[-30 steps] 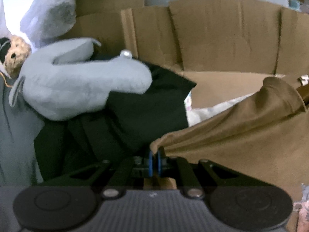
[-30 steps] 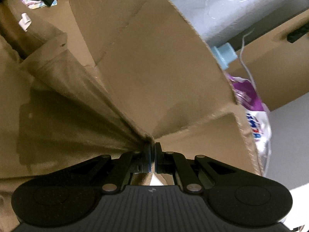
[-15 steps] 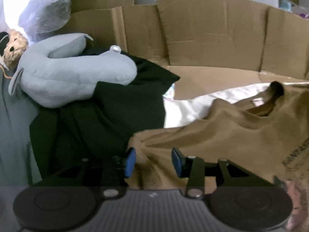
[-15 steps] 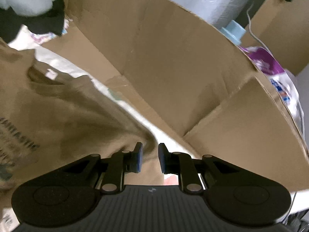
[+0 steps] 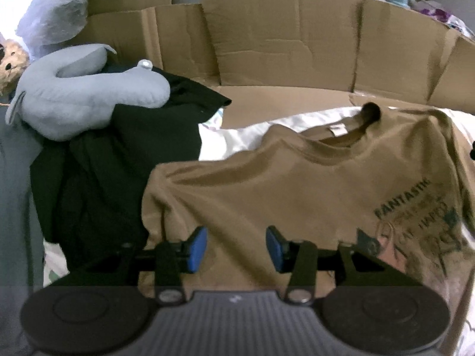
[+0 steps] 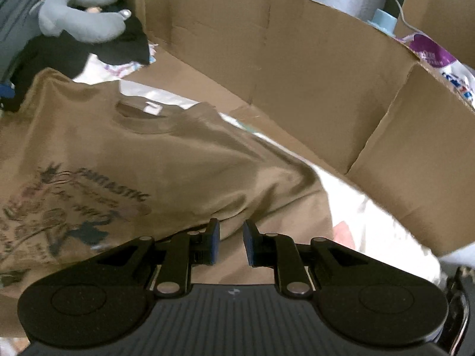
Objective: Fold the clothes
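Note:
A brown T-shirt [image 5: 297, 190] with a dark "FANTASTIC" print lies spread face up on a white sheet [image 5: 246, 133], collar toward the cardboard wall. It also shows in the right wrist view [image 6: 178, 160]. My left gripper [image 5: 236, 249] is open and empty above the shirt's left sleeve side. My right gripper [image 6: 231, 243] is open and empty above the shirt's right sleeve side. Neither holds the cloth.
A black garment [image 5: 118, 160] lies heaped left of the shirt under a grey neck pillow [image 5: 86, 92]. Cardboard walls [image 5: 297, 38] ring the far and right sides [image 6: 326, 74]. A teddy bear [image 5: 9, 62] sits at far left. A plastic bag [image 6: 430, 56] lies beyond the cardboard.
Both grippers were shut on the raised brown T-shirt. They opened and let it go, and it now lies spread flat. Both grippers have drawn back.

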A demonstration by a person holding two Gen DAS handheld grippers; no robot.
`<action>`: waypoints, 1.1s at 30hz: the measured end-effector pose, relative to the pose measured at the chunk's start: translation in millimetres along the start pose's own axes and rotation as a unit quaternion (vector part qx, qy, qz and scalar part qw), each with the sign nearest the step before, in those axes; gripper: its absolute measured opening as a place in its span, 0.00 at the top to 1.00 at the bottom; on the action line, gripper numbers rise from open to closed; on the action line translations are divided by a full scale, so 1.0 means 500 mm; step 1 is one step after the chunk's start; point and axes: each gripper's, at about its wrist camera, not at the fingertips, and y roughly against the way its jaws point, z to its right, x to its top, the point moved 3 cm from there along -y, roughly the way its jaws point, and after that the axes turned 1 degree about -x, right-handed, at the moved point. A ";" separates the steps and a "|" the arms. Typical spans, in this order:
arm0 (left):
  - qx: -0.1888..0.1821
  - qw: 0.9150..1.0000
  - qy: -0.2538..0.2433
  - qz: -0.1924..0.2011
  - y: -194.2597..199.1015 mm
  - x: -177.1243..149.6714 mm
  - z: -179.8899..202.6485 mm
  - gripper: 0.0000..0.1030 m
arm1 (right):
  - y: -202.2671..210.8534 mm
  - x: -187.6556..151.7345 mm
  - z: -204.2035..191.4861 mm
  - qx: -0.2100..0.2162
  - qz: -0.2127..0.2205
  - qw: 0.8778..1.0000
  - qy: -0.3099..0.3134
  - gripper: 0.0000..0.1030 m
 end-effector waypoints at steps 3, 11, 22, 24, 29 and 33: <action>-0.011 1.000 0.001 -0.003 0.025 -0.032 0.009 0.54 | 0.031 -0.025 -0.020 0.013 -0.002 1.000 -0.029 0.77; -0.045 0.999 0.014 -0.005 0.115 -0.138 0.035 0.50 | 0.100 -0.097 -0.086 0.040 0.022 0.998 -0.052 0.74; -0.091 0.993 0.046 -0.056 0.174 -0.270 0.104 0.42 | 0.136 -0.247 -0.164 0.105 0.013 0.986 -0.133 0.67; -0.103 0.992 0.042 -0.062 0.170 -0.283 0.123 0.40 | 0.134 -0.264 -0.170 0.115 0.010 0.983 -0.146 0.67; -0.144 0.985 0.047 -0.085 0.149 -0.316 0.170 0.36 | 0.126 -0.288 -0.190 0.141 0.000 0.975 -0.173 0.67; -0.178 0.978 0.045 -0.098 0.137 -0.340 0.205 0.34 | 0.120 -0.298 -0.209 0.149 -0.007 0.974 -0.171 0.68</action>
